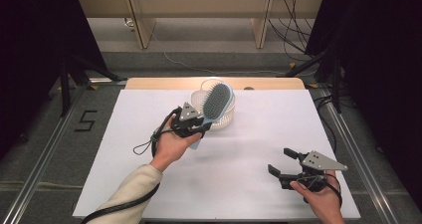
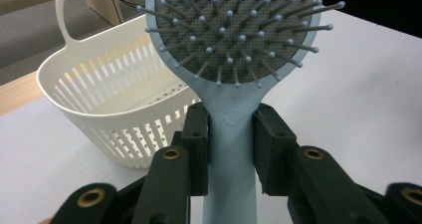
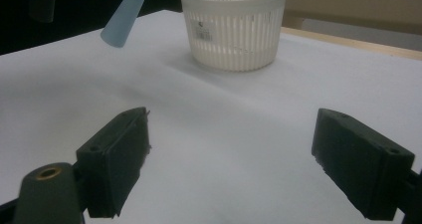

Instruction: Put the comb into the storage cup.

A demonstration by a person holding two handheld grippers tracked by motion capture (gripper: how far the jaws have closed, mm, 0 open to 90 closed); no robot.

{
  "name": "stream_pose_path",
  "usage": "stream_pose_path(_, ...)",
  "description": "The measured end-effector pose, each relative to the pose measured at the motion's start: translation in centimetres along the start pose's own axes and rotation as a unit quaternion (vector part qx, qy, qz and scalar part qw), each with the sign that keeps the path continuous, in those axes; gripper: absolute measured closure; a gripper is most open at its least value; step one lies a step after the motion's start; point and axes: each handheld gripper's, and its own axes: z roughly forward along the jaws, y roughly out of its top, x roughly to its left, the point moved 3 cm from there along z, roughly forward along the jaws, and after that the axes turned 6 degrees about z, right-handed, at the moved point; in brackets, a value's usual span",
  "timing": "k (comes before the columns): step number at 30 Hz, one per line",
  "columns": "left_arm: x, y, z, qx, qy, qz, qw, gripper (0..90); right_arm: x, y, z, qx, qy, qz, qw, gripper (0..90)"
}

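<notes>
My left gripper (image 1: 199, 128) is shut on the handle of a light blue hairbrush (image 1: 217, 102) with a grey bristle pad. It holds the brush lifted, the head over a white slotted basket (image 1: 226, 120) at the back middle of the table. In the left gripper view the jaws clamp the hairbrush (image 2: 232, 50) handle just below the head, with the basket (image 2: 107, 89) behind it. My right gripper (image 1: 281, 162) rests open near the front right edge, nothing between its jaws. The right gripper view has the basket (image 3: 234, 27) ahead and the hairbrush handle tip (image 3: 121, 22) hanging at upper left.
A white sheet (image 1: 249, 149) covers the table, with a wooden strip (image 1: 164, 82) along its far edge. Dark stands and cables (image 1: 298, 35) lie on the floor beyond. The left gripper's cable (image 1: 144, 145) loops on the sheet beside the hand.
</notes>
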Motion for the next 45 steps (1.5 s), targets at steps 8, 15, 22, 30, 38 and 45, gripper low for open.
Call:
stream_pose_path(8,0.4,0.3,-0.2,-0.004,0.001,-0.004,1.0000,69.9,-0.1,0.0,0.0,-0.001,0.000,0.000,1.0000,15.8)
stream_pose_path(15,0.4,0.6,-0.1,-0.007,0.002,-0.005,1.0000,69.9,-0.1,-0.1,0.0,0.000,-0.001,0.000,1.0000,15.8)
stream_pose_path(22,0.7,0.9,-0.2,-0.013,0.006,-0.005,0.9999,69.9,-0.1,-0.1,0.1,0.000,-0.001,0.001,1.0000,15.8)
stream_pose_path(30,0.9,0.8,-0.1,-0.015,0.004,-0.014,0.9998,69.9,-0.1,-0.1,0.1,0.000,-0.001,0.002,1.0000,15.8)
stream_pose_path(38,0.9,1.2,0.1,-0.016,0.006,-0.008,0.9998,69.9,0.0,-0.1,0.1,-0.001,0.000,0.001,1.0000,15.8)
stream_pose_path(45,0.9,1.8,0.3,-0.022,0.007,-0.010,0.9997,69.9,0.0,-0.1,0.0,0.000,0.002,0.004,1.0000,15.8)
